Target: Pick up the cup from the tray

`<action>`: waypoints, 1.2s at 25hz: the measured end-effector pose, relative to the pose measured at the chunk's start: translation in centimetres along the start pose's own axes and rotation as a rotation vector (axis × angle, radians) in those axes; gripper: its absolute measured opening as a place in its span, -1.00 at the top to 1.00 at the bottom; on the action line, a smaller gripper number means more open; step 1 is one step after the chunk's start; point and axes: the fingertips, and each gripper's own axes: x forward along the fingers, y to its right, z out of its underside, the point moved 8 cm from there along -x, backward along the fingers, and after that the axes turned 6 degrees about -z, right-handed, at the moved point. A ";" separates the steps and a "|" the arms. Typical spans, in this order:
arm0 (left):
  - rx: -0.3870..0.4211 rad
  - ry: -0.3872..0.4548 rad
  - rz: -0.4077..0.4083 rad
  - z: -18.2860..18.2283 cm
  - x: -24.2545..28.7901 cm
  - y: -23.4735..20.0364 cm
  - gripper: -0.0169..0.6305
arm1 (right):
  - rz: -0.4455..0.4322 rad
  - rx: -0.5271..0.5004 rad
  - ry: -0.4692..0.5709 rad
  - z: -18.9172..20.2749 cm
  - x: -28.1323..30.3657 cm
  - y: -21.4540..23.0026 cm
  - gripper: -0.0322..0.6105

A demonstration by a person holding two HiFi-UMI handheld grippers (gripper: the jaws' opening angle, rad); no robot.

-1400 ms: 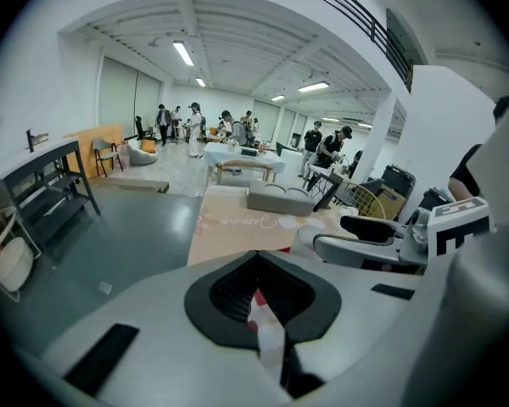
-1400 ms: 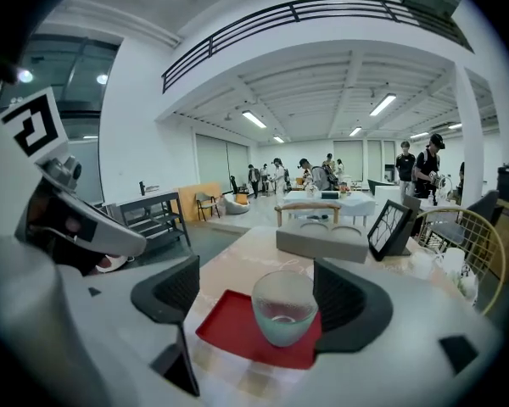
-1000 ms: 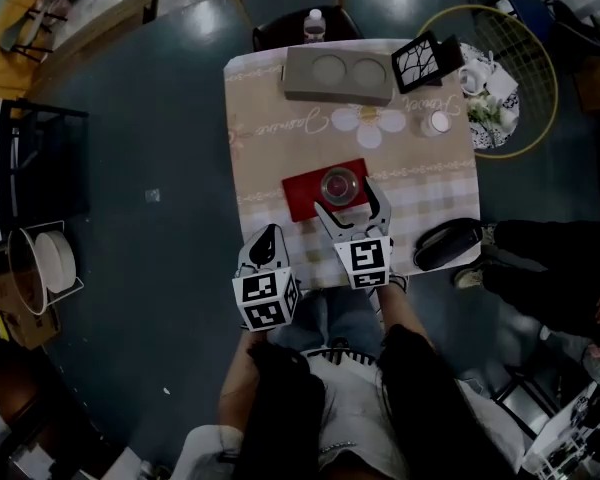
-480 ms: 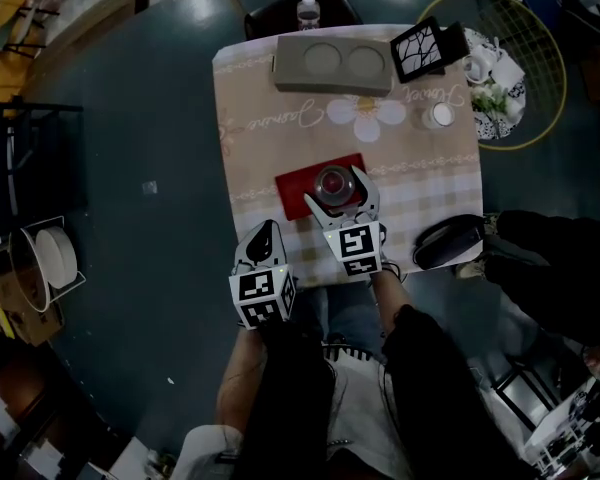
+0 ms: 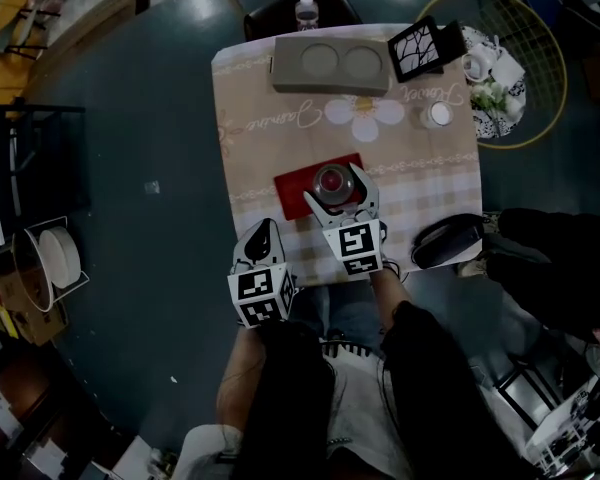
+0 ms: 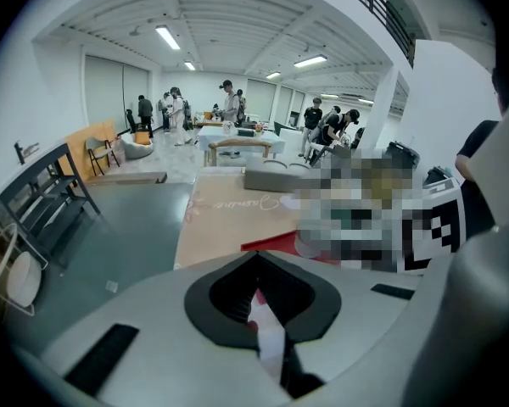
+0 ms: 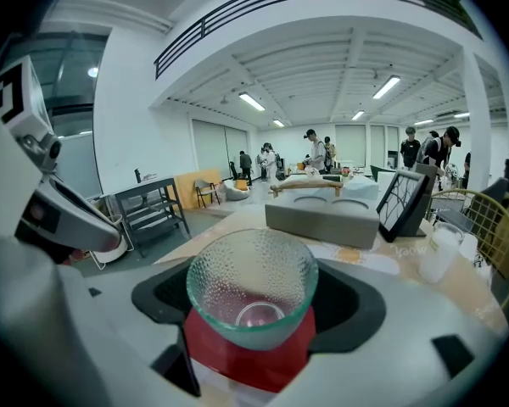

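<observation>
Head view looks steeply down on the person's two arms in dark sleeves, each holding a gripper at the near edge of the bench. The left gripper hangs at the near left corner of the bench, and its jaws are pressed together to a point; in the left gripper view only a thin sliver shows between them, and nothing is held.

Just to its right, the right gripper reaches further over the bench. Its jaws are spread wide, one on each side of the cup. The cup is a clear dimpled glass, upright, and it stands on the red tray in the middle of the bench. In the right gripper view the dark pads stand to both sides of the glass with some dark gap visible, so they seem not to press it, though contact at the rim is hard to judge.

Beyond the tray, at the far edge of the bench, lies a grey block with two round hollows. A dark frame leans at the far right corner, and a small white jar stands in front of it.
</observation>
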 end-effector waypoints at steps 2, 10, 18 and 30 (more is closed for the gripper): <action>0.007 0.006 0.009 -0.3 0.0 0.5 0.92 | -0.011 -0.004 0.004 -0.5 -0.2 0.1 -0.35; 0.043 0.038 0.044 -2.0 -0.1 2.9 0.92 | -0.005 0.002 0.003 -1.1 -2.0 1.5 -0.35; 0.099 0.049 0.110 -3.1 0.3 6.2 0.92 | 0.079 0.100 0.020 -0.3 -5.6 4.9 -0.35; 0.175 0.046 0.157 -3.5 1.3 9.5 0.92 | 0.195 0.143 0.031 1.8 -9.7 8.2 -0.35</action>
